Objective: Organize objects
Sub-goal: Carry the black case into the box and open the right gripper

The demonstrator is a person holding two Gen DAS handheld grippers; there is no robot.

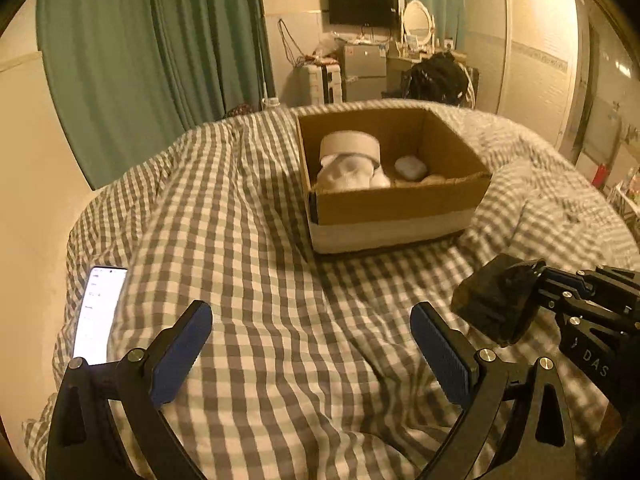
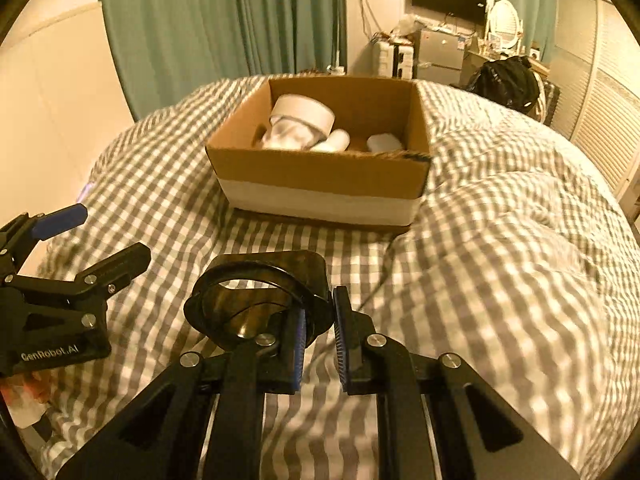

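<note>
Right hand-held gripper (image 2: 319, 338) pinching black cup's (image 2: 256, 300) wall, left hand-held gripper (image 1: 310, 344) spread.

A bed covered by a rumpled grey-and-white checked duvet (image 1: 280, 240) carries an open cardboard box (image 1: 394, 204) near its far end, and a lit phone (image 1: 98, 314) lies near the left edge, seemingly screen up

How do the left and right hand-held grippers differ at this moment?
The left hand-held gripper has its jaws spread wide with nothing between them; the right hand-held gripper is closed on the rim of a black container. The left hangs over bare checked bedding; the right carries its load. Both have blue pads and point toward the cardboard box.
</note>
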